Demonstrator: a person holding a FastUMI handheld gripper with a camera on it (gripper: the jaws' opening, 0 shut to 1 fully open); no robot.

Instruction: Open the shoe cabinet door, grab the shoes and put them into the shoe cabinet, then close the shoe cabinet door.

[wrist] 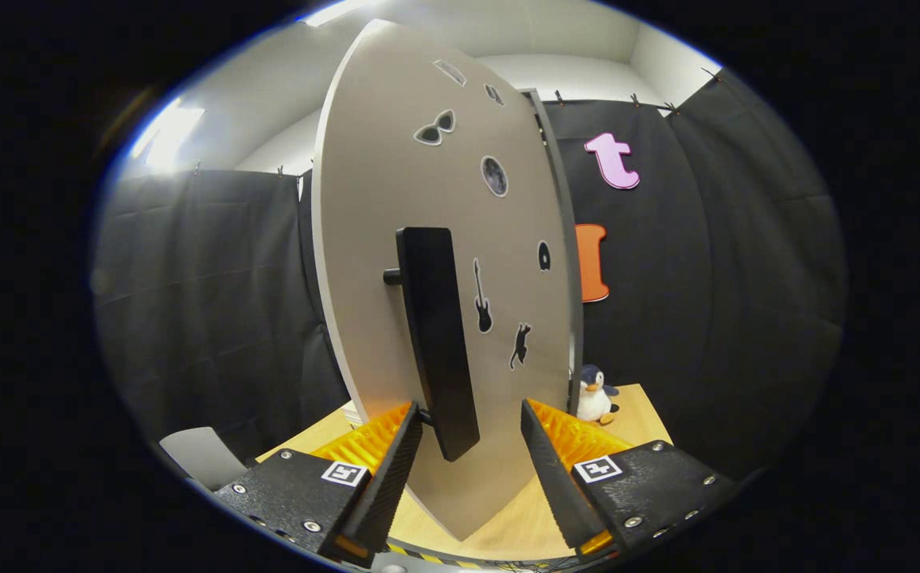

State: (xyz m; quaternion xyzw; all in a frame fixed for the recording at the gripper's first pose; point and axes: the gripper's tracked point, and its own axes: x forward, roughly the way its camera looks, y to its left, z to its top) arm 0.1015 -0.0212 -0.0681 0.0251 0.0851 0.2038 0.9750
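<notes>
Gripper view puts my gripper (pixel 468 465) spread wide, its fingers (pixel 392 469) standing either side of the lower end of the door handle (pixel 436 338) with a clear gap on each side, so I am pressing on nothing yet. The handle is a dark flat bar held off the cabinet door (pixel 380 183) by short posts, one near its top and one near its bottom. Its long axis runs up and down, leaning slightly, and its lower end hangs between my fingers.

I judge the bar rigid and probably smooth, so a firm squeeze across its narrow width near that lower end looks the best hold; a loose grip could slide along it. The door is a stiff pale panel with small stickers, standing upright on edge and angled toward me, its hinged side away by the cabinet frame (pixel 563 239). It should swing lightly but only along its arc, so I would pull that way.

Under the door lies the wooden surface (pixel 643 418), and a toy penguin (pixel 595 394) stands near its far right edge, just beside the frame.
</notes>
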